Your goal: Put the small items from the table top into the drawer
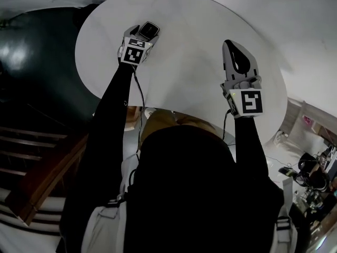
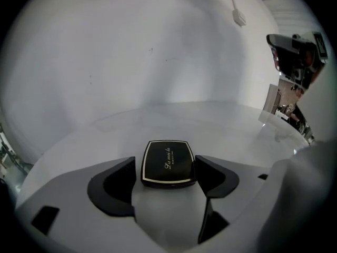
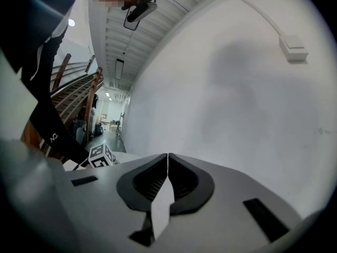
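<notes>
A black compact case with a gold rim (image 2: 167,163) lies flat on the white round table (image 2: 174,115) between the jaws of my left gripper (image 2: 165,161). The jaws stand wide apart and the left pad shows a thin gap from the case. In the head view the case (image 1: 149,30) sits at the tip of the left gripper (image 1: 142,37), near the table's far left. My right gripper (image 1: 232,45) hovers over the table's (image 1: 195,20) right half. In its own view the right gripper (image 3: 167,159) has its pads meeting with nothing between them. No drawer shows.
Wooden stair rails (image 1: 37,162) run below the table's left edge beside a dark floor. Equipment clutter (image 1: 310,173) stands on the floor at the lower right. A white wall with a cable box (image 3: 293,47) rises behind the table.
</notes>
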`<act>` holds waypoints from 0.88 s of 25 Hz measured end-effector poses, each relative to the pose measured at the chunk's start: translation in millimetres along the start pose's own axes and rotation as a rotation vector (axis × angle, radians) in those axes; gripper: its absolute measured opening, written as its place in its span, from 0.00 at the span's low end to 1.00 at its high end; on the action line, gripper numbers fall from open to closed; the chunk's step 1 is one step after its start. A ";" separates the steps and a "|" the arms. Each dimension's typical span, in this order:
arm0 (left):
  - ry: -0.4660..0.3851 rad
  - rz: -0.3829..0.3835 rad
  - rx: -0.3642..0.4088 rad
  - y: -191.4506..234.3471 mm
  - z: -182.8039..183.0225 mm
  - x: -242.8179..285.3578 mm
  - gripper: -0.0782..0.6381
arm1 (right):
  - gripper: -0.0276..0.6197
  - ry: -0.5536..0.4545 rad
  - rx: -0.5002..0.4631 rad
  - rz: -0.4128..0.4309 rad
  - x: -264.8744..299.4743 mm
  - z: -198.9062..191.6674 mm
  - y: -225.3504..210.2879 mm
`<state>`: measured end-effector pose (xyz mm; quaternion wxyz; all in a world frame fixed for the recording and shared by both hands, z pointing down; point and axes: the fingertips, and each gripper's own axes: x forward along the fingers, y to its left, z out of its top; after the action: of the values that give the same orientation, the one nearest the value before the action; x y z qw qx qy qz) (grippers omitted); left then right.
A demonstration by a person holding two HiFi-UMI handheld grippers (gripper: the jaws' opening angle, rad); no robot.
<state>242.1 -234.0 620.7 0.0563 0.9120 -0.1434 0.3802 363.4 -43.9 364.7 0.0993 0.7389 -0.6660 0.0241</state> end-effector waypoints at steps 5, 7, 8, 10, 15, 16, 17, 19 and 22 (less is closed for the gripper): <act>0.018 -0.063 0.010 -7.7 0.7 -0.7 0.57 | 0.09 0.031 -0.005 -0.015 -5.5 -10.9 -8.7; -0.012 -0.060 0.009 -8.6 10.1 -10.3 0.57 | 0.09 0.024 -0.005 -0.012 -0.9 -6.5 -6.0; -0.040 -0.057 0.010 -10.0 17.6 -19.0 0.57 | 0.09 0.025 -0.007 -0.007 0.5 -5.9 -3.9; -0.106 -0.052 0.023 -15.9 35.7 -43.5 0.57 | 0.09 0.032 -0.013 0.002 2.0 -5.2 2.0; -0.276 -0.001 0.041 -25.6 77.6 -131.9 0.57 | 0.09 -0.043 -0.027 0.091 19.9 21.4 35.0; -0.305 0.022 0.042 -26.2 84.1 -151.5 0.57 | 0.09 -0.070 -0.029 0.126 25.8 27.9 43.7; -0.332 0.047 0.044 -26.8 89.2 -171.4 0.57 | 0.09 -0.095 -0.032 0.164 32.2 34.3 53.5; -0.378 0.096 0.045 -27.6 94.6 -209.7 0.57 | 0.09 -0.131 -0.040 0.232 43.4 46.9 76.6; -0.432 0.144 0.037 -30.0 90.9 -261.0 0.57 | 0.09 -0.167 -0.044 0.310 51.4 63.7 117.7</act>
<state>137.9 -167.6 371.6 -0.0196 0.9606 -0.2097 0.1814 246.5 -116.7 324.4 0.0548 0.6244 -0.7783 -0.0366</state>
